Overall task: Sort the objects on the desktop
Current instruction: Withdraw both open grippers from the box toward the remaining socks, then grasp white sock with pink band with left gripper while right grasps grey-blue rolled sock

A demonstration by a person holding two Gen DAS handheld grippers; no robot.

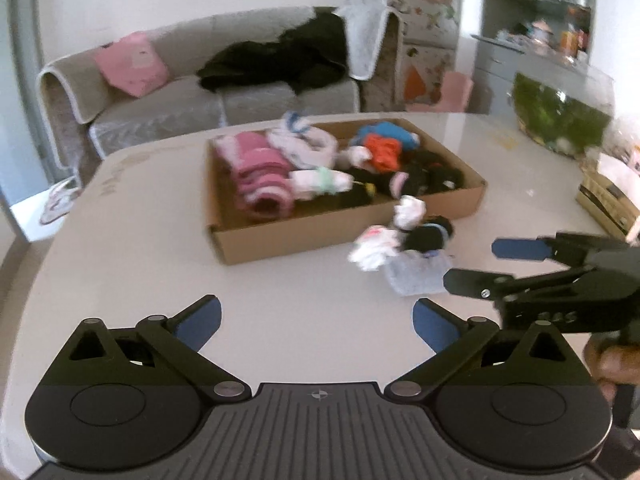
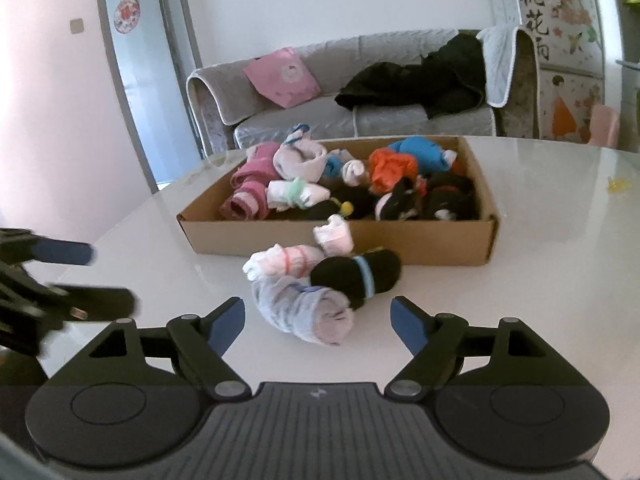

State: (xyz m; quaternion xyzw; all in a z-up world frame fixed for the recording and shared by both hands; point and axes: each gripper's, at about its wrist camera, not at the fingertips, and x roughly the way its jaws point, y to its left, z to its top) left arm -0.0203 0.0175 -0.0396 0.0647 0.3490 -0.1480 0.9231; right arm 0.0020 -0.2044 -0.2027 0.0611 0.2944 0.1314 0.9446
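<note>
A cardboard box [image 1: 280, 236] [image 2: 420, 244] on the white table holds many rolled socks in pink, white, orange, blue and black. In front of it lie loose rolls: a grey one [image 2: 304, 312] [image 1: 416, 276], a black one with a blue band [image 2: 360, 274] [image 1: 428, 234], a white one with a pink band [image 2: 280, 262] [image 1: 374, 250] and a small white-pink one [image 2: 334, 236] [image 1: 408, 210]. My right gripper [image 2: 318, 312] [image 1: 474, 264] is open, its pads either side of the grey roll and not touching it. My left gripper [image 1: 316, 316] [image 2: 112, 278] is open over bare table, left of the rolls.
A glass bowl of green plants [image 1: 560, 116] and a woven box [image 1: 608, 200] stand at the table's right. A hand [image 1: 612, 364] holds the right gripper. Beyond the table is a grey sofa [image 2: 360, 120] with a pink cushion and dark clothing.
</note>
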